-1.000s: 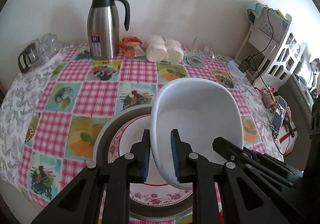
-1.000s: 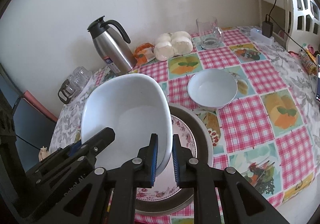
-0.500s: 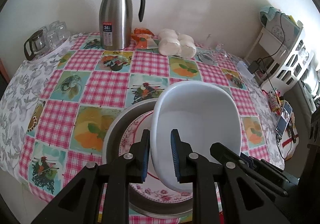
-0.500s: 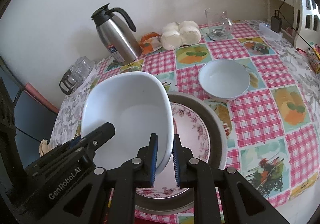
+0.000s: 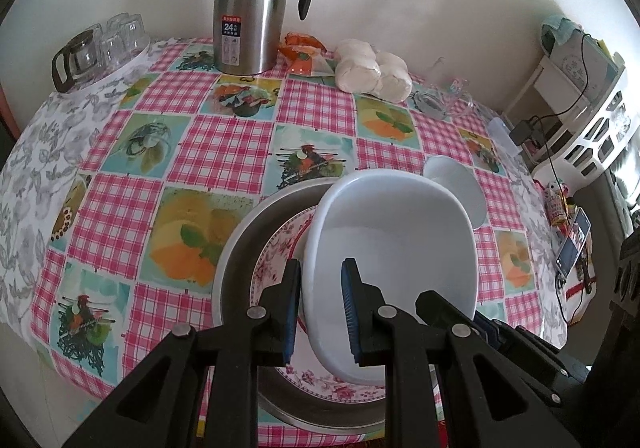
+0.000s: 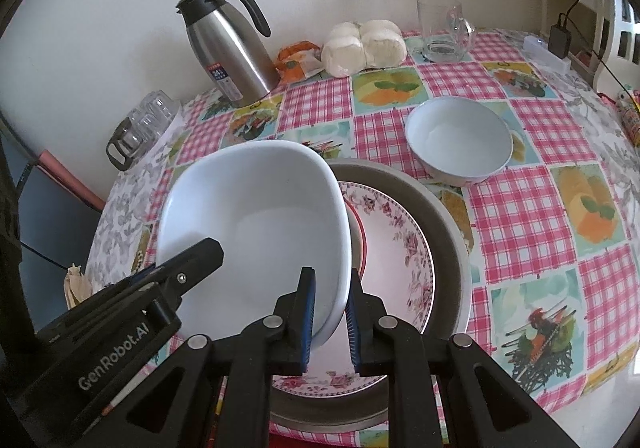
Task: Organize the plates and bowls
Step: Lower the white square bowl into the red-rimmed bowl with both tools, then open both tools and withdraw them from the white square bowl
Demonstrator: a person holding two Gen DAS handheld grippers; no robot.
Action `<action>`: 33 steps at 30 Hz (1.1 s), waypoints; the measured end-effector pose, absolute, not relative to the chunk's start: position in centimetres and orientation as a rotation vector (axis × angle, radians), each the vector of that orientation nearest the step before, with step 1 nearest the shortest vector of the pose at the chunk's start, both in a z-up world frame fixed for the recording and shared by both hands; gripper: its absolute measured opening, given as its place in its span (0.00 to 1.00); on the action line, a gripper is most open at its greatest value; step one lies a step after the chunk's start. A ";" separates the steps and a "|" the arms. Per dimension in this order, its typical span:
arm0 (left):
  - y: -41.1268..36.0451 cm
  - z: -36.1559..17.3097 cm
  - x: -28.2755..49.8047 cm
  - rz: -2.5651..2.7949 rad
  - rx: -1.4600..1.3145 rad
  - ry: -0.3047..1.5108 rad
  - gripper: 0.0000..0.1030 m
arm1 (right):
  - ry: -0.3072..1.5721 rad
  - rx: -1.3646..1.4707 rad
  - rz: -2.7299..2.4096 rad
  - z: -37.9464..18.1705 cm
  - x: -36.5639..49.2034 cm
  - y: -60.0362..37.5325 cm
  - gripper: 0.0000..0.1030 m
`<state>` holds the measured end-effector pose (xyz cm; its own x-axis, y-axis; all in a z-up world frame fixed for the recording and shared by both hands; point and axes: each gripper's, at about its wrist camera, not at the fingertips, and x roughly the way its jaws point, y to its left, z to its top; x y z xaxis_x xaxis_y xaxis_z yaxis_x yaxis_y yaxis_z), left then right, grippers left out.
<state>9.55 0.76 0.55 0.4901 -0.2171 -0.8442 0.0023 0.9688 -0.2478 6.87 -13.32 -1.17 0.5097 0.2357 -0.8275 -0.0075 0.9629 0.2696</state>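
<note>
Your left gripper and right gripper each pinch the dish rim, jaws nearly closed on opposite sides, holding it tilted over the plate in the pan.

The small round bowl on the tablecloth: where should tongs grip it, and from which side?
Grip the small round bowl by its thin upright rim, one pad inside and one outside, coming from above on its near side. It sits upright and empty, apart from the metal basin, so the rim is clear all round.
</note>
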 end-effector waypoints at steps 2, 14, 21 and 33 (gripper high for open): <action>0.8 0.5 9.6 -0.133 -0.229 1.051 0.20 | 1.024 0.233 0.138 -1.2 6.9 -13.3 0.18; 1.1 0.6 9.7 -0.115 -0.230 1.033 0.20 | 1.004 0.250 0.135 -0.6 6.9 -13.9 0.23; 1.4 0.6 9.7 -0.102 -0.244 1.024 0.20 | 0.985 0.297 0.113 -0.3 6.8 -15.5 0.29; 1.4 0.3 9.9 -0.087 -0.242 1.033 0.20 | 1.004 0.331 0.109 -1.1 7.3 -16.3 0.29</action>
